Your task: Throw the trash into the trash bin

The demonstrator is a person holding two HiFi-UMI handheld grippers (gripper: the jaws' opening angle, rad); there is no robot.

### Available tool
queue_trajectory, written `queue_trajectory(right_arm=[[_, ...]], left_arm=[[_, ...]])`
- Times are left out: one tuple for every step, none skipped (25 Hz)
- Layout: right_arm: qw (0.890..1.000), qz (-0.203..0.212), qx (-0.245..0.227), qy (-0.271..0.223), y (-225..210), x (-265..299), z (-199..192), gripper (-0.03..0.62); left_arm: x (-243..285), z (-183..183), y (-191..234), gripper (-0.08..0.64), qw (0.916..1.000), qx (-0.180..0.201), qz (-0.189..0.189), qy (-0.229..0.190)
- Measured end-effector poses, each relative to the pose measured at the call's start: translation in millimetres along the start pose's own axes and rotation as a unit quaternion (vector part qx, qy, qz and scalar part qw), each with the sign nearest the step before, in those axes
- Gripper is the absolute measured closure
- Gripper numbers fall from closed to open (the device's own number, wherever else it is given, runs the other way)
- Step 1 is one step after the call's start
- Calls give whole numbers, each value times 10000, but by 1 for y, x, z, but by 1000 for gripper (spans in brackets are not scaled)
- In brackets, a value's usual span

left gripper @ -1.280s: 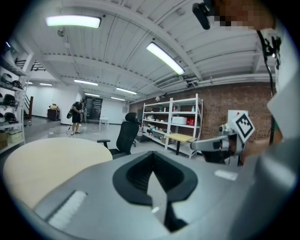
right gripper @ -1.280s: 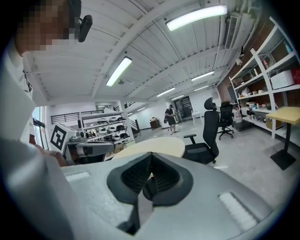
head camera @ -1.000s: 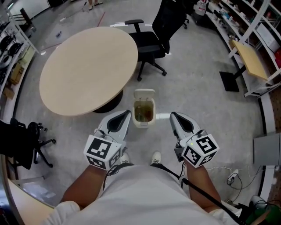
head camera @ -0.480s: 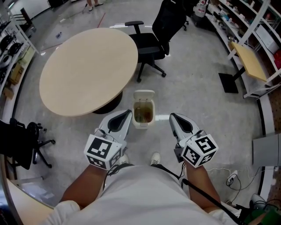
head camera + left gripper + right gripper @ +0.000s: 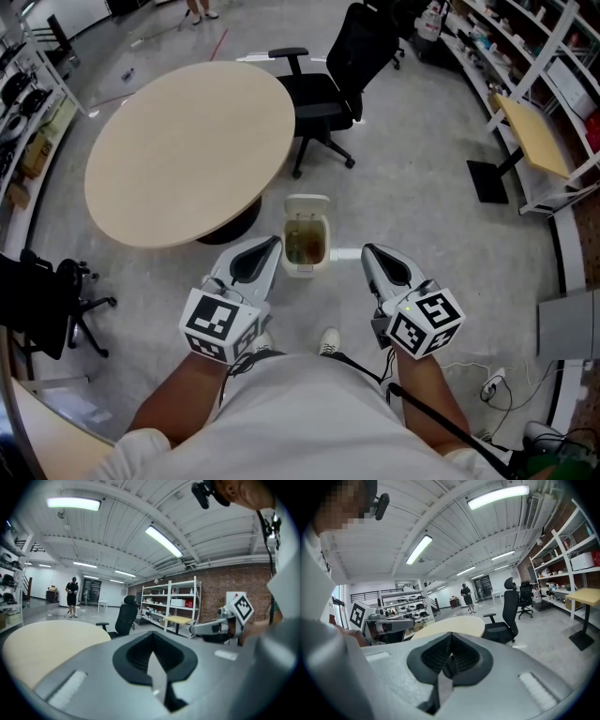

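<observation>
Head view: the left tool point(image 5: 270, 244) and right tool point(image 5: 368, 249) both have their jaws together with nothing in them, side by side above the floor point(image 5: 422, 216). Between their tips, lower down, the bin point(image 5: 302, 268) stands on the floor by the near edge of the bare table point(image 5: 187, 150), lid up, brownish trash point(image 5: 307, 242) inside. No loose trash shows, so the task looks finished.

A small cream plastic trash bin point(image 5: 302, 268), lid up, stands between the left gripper point(image 5: 270, 243) and right gripper point(image 5: 368, 250); a round beige table point(image 5: 187, 141) lies beyond the left one.
</observation>
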State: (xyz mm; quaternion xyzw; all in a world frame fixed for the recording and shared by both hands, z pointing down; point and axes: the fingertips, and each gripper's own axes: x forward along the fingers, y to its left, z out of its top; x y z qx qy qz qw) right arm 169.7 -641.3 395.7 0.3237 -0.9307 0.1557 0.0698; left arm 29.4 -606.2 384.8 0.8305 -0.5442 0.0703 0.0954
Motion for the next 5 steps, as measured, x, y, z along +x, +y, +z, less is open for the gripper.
queue_trajectory(right_arm=[[10000, 8, -2, 1, -1, 0, 1, 591], [10000, 16, -3, 3, -1, 0, 1, 591], [10000, 25, -3, 9, -1, -1, 1, 591], [10000, 33, -1, 16, -1, -1, 1, 591], [10000, 42, 1, 24, -1, -1, 0, 591]], left_arm=[[1, 1, -1, 552, 10000, 5, 3, 1], [1, 1, -1, 552, 10000, 9, 6, 7], [2, 1, -2, 552, 10000, 10, 9, 14], [2, 0, -3, 552, 10000, 10, 12, 22], [2, 0, -3, 552, 10000, 9, 15, 31]])
